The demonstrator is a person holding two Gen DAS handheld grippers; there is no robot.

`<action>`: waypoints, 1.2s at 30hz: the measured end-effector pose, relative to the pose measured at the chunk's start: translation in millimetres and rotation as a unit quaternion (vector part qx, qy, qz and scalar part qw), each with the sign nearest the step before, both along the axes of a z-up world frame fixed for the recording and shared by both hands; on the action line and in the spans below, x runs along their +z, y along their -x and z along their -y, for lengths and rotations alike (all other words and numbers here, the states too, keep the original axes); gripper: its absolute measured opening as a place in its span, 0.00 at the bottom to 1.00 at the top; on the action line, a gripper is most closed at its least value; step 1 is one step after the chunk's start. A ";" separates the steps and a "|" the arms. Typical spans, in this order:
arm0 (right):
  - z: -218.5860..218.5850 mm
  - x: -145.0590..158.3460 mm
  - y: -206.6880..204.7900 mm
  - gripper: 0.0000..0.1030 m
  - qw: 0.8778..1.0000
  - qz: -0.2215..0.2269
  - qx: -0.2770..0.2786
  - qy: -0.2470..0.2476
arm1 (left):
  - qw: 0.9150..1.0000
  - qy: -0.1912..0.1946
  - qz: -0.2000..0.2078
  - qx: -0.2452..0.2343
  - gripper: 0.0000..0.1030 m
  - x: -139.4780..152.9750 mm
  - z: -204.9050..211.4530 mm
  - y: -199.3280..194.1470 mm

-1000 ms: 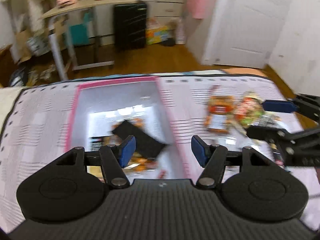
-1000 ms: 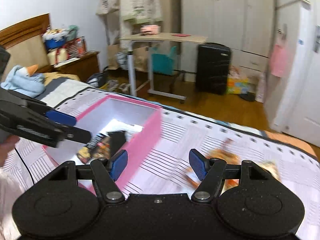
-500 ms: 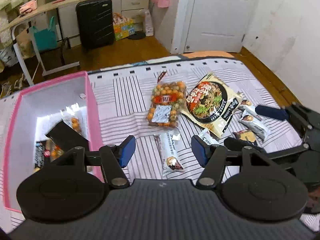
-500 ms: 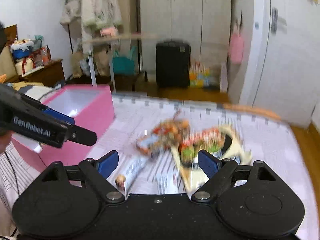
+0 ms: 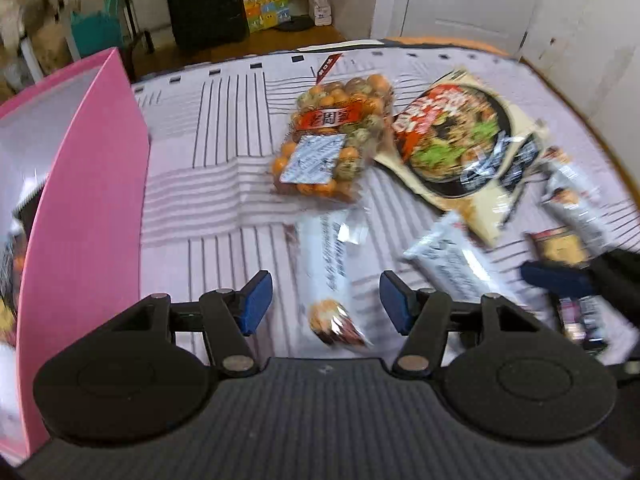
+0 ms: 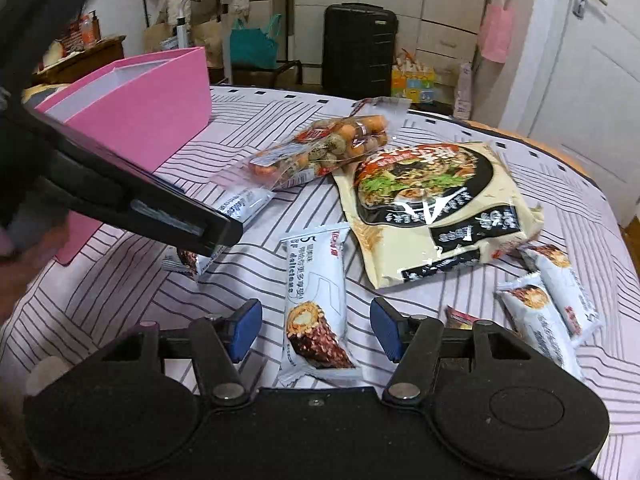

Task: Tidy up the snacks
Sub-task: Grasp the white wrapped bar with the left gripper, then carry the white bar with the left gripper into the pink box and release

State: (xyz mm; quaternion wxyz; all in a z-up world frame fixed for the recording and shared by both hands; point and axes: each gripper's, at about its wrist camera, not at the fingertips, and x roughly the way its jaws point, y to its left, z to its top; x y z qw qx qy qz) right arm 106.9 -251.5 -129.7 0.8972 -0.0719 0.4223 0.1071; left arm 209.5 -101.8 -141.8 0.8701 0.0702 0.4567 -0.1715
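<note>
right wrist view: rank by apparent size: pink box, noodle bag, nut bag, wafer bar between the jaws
1. pink box, partly hidden
2. noodle bag
3. nut bag and wafer bar: similar; the bar is nearer the camera, so unranked.

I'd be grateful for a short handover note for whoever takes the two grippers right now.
Left gripper: open, empty, over a white snack bar on the striped sheet.
Right gripper: jaws just closing, not yet gripping; another white snack bar lies between them.
Pink box: at the left, already holding a few snacks.
Left to pack: bag of round snacks, noodle packet, and the small bars at the right.
</note>
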 end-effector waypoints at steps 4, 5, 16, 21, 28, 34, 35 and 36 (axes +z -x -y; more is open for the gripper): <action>-5.7 -10.8 -11.0 0.47 1.000 -0.003 -0.001 0.027 | 1.000 -0.014 -0.018 0.006 0.56 -19.1 0.8 -11.8; -4.2 -9.8 -12.4 0.35 1.000 0.002 -0.008 0.019 | 1.000 -0.007 -0.013 0.007 0.56 -20.7 0.5 -11.9; 2.4 -0.2 2.9 0.29 0.990 -0.016 -0.115 -0.082 | 0.998 0.046 -0.046 0.014 0.24 -9.2 -10.4 4.8; 3.2 14.2 21.5 0.29 0.983 -0.022 -0.132 -0.122 | 0.997 0.049 -0.045 0.041 0.24 3.9 -25.9 28.4; -0.3 49.1 41.6 0.29 0.979 -0.023 -0.135 -0.150 | 0.996 0.061 -0.026 0.054 0.24 44.1 -42.6 59.6; -15.5 73.1 53.3 0.29 0.980 -0.027 -0.110 -0.165 | 0.994 0.073 -0.032 0.071 0.24 69.4 -72.9 70.3; -21.2 76.0 54.7 0.29 0.980 -0.026 -0.103 -0.166 | 0.994 0.080 -0.033 0.073 0.24 74.2 -79.1 71.8; -25.8 79.2 55.4 0.29 0.981 -0.026 -0.096 -0.168 | 0.993 0.084 -0.034 0.074 0.24 78.4 -84.4 73.5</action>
